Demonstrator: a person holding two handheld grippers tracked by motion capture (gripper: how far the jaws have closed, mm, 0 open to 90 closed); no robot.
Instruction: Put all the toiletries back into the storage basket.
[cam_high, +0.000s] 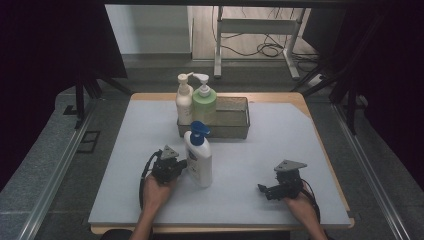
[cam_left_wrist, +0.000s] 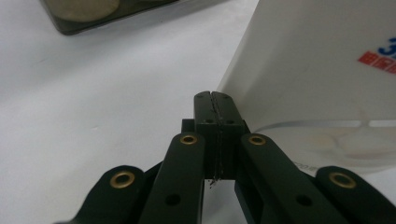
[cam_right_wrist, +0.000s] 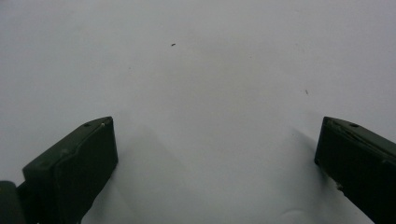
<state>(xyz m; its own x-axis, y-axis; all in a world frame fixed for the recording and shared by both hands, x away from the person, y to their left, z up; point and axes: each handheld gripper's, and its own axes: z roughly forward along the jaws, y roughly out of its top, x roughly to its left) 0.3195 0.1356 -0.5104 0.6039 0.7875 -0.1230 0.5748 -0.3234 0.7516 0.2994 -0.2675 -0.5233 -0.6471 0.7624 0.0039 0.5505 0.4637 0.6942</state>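
Nearest the high camera, two forearms enter from the bottom edge of the table (cam_high: 280, 150). At left, the left gripper (cam_high: 181, 165) rests on the white tabletop with its tip just beside the lower body of the white bottle (cam_high: 200, 162). In the left gripper view, the two jaws are pressed together with nothing between them, and their tip lies against or just short of the bottle's (cam_left_wrist: 322, 65) side near its base; whether they actually touch it cannot be told. The bottle stands upright, near the middle of the table and in front of the tray (cam_high: 235, 117), and carries a blue pump (cam_high: 199, 131). A red and blue label shows on its wall in the left gripper view.

Behind the bottle, the tray sits at the far centre of the table. Two more pump bottles stand upright in its left end: a cream bottle (cam_high: 184, 100) and, touching or just beside it on the right, a green bottle (cam_high: 204, 102). The rest of the tray is free.

At right, the right gripper (cam_high: 265, 190) lies low on the table, well apart from the white bottle, pointing left. In the right gripper view its jaws stand wide apart over bare tabletop, holding nothing.
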